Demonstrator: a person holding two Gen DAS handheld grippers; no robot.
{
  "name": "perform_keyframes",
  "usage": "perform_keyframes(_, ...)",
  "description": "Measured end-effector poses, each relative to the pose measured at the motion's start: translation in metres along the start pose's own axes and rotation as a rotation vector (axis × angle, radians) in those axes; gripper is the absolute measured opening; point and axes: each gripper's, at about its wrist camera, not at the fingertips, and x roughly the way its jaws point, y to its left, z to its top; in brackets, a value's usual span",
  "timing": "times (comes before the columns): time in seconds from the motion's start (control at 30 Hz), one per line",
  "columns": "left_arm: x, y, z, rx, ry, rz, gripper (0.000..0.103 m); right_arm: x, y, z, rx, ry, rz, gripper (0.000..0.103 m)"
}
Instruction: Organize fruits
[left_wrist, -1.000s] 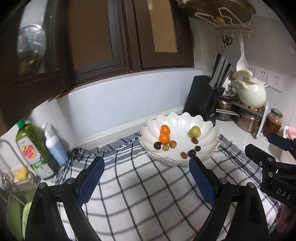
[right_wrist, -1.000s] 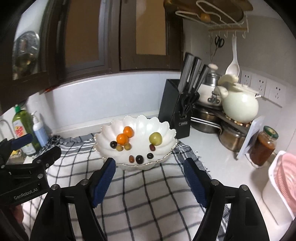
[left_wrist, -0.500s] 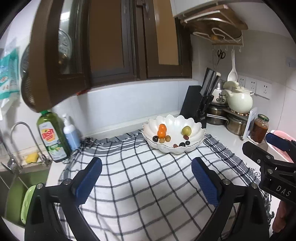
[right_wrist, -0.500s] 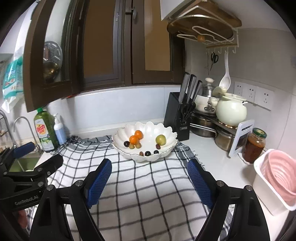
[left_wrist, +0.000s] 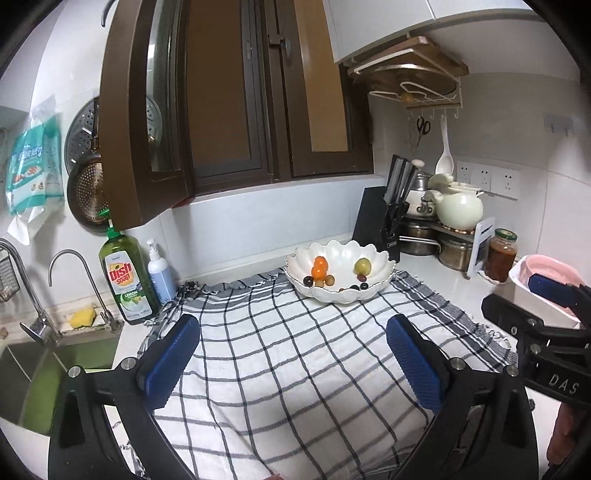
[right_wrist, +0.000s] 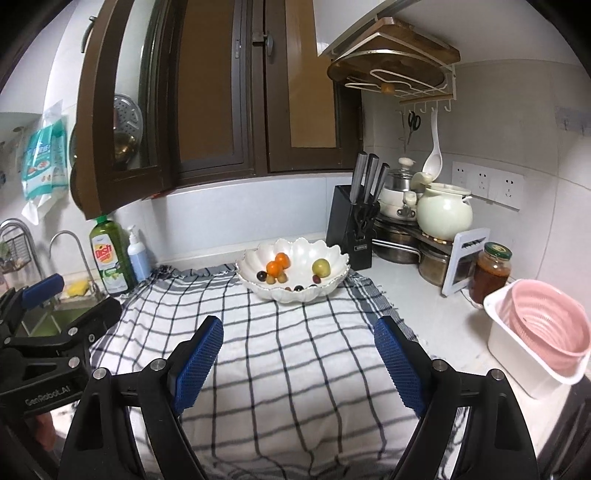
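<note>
A white bowl (right_wrist: 293, 275) with a wavy rim sits at the far end of a checked cloth (right_wrist: 280, 354), at about 12 o'clock from both grippers and well apart from them. Inside the bowl are two orange fruits (right_wrist: 277, 264) touching each other, a yellow-green fruit (right_wrist: 320, 266) off to their 3 o'clock side, and some little dark and brown fruits (right_wrist: 271, 278) near the front rim. The left gripper (left_wrist: 291, 354) hangs over the near part of the cloth with its jaws spread wide, and it holds nothing. The right gripper (right_wrist: 299, 360) is the same, jaws wide apart and empty over the cloth. In the left wrist view, the right gripper (left_wrist: 546, 317) shows at 3 o'clock. In the right wrist view, the left gripper (right_wrist: 55, 314) shows at 9 o'clock. A green dish soap bottle (right_wrist: 109, 258) and a blue pump bottle (right_wrist: 137, 256) stand side by side at 10 o'clock, next to the sink (left_wrist: 55, 365). A black knife block (right_wrist: 352, 225) stands just beside the bowl at 1 o'clock. A jar of red sauce (right_wrist: 491, 271) and a pink strainer in a white tub (right_wrist: 539, 332) sit at 3 o'clock.
</note>
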Motion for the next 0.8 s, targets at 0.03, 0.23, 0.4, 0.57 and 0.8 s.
perform_keyframes(0.03,-0.004,-0.001,-0.001,-0.002,-0.004,-0.004,0.103,-0.005,0.0,-0.002,-0.003,0.0,0.001,0.085)
perform_keyframes(0.23,-0.024,-0.005,-0.004,-0.001,-0.02,-0.008,0.103,-0.023,-0.001,-0.009,-0.024,-0.001,-0.004,0.085)
perform_keyframes(0.4,-0.036,-0.008,-0.007,0.005,-0.024,-0.021,0.103,-0.035,-0.003,-0.014,-0.018,-0.001,-0.001,0.085)
perform_keyframes(0.57,-0.044,-0.008,-0.01,0.012,-0.022,-0.023,0.103,-0.043,-0.002,-0.016,-0.016,-0.005,-0.003,0.085)
perform_keyframes(0.8,-0.047,-0.008,-0.011,0.01,-0.023,-0.023,0.103,-0.049,0.001,-0.016,-0.021,-0.012,0.003,0.085)
